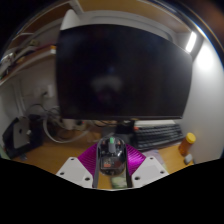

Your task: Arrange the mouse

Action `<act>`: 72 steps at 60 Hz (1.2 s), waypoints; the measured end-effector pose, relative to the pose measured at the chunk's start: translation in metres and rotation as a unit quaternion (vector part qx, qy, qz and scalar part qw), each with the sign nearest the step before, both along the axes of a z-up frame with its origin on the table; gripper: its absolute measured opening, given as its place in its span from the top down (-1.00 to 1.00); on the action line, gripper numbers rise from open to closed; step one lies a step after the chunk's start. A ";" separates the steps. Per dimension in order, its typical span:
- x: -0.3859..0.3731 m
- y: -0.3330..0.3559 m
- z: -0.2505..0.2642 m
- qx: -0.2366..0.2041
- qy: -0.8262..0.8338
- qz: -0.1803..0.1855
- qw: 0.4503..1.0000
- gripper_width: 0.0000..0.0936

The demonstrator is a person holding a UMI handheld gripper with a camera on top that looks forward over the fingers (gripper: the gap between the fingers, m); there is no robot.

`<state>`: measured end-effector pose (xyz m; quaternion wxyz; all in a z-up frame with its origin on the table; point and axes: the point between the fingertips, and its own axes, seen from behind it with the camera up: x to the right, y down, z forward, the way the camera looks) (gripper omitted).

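A big dark monitor (122,75) is standing at the back of the wooden surface (60,152), a keyboard (158,132) lying under its right side and an orange-capped bottle (187,143) sitting toward the right edge. The claw (112,163) is clenching a small dark mouse (111,152) between its pads, lifted over the front edge. The mouse is probably light, rigid and smooth-shelled, so squeezing its flat flanks mid-body is looking safest against slipping.

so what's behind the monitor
Behind the monitor only what sticks out at its sides shows: shelves and cables on one side, a lit ceiling lamp on the other. The screen covers everything directly behind it.
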<state>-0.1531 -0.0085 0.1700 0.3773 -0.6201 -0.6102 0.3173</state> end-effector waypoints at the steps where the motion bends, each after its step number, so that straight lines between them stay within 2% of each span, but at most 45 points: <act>1: 0.002 0.015 -0.004 0.004 -0.004 -0.007 1.000 0.17; 10: 0.003 0.112 -0.067 0.001 -0.041 -0.037 0.998 0.17; 15: 0.005 0.142 -0.112 -0.011 -0.071 -0.028 0.997 0.18; 24: 0.011 0.156 -0.163 -0.033 -0.097 -0.013 0.995 0.17; 31: 0.013 0.156 -0.175 -0.043 -0.103 -0.003 0.994 0.17; 37: 0.015 0.158 -0.182 -0.043 -0.105 0.001 0.994 0.06; 44: 0.014 0.156 -0.184 -0.039 -0.103 0.011 0.994 -0.17; 49: 0.017 0.159 -0.179 -0.030 -0.103 0.008 0.994 -0.88; 51: 0.020 0.163 -0.174 -0.021 -0.103 0.001 0.994 -0.79; 57: 0.041 0.160 -0.147 -0.019 -0.105 -0.019 0.994 -0.83; 72: 0.131 0.090 -0.067 -0.036 -0.104 0.013 0.994 -0.82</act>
